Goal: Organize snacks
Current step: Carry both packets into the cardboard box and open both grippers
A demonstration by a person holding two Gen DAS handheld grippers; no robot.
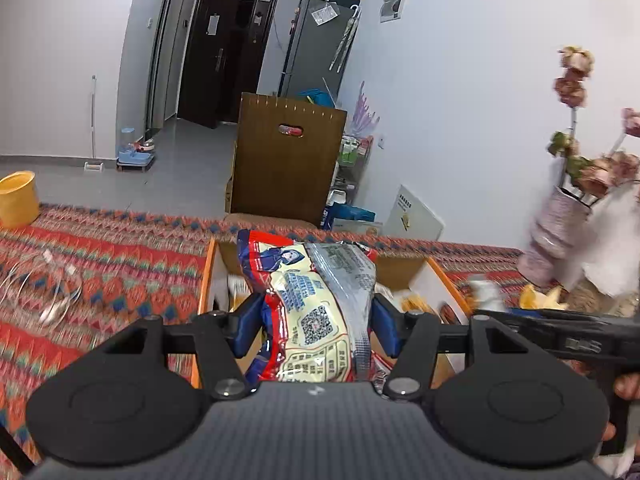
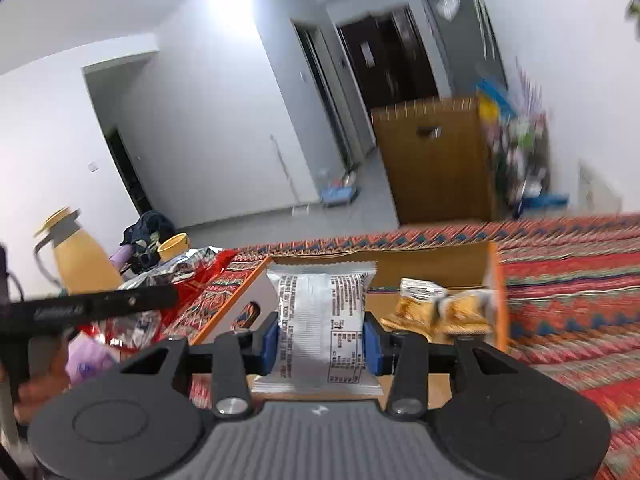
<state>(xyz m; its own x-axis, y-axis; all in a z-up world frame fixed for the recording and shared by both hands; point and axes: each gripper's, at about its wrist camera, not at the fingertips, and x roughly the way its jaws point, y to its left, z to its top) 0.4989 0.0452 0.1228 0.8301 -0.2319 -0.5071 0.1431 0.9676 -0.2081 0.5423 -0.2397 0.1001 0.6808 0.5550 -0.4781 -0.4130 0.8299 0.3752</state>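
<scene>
Tools (image 1: 316, 320) (image 2: 322, 342) angled downward over box (image 2: 496, 280), seemingly level, gripping packets (image 1: 320, 300) (image 2: 320, 320)

Table's got a loud red zigzag cloth (image 1: 100, 248). Yellow bucket (image 1: 16, 199) at its far left edge, vase of dried flowers (image 1: 560, 224) on the right. Behind it: a wooden crate (image 1: 288, 152), grey fridge (image 1: 316, 44), dark door (image 1: 212, 56), pet water feeder (image 1: 134, 152) on the floor.
</scene>
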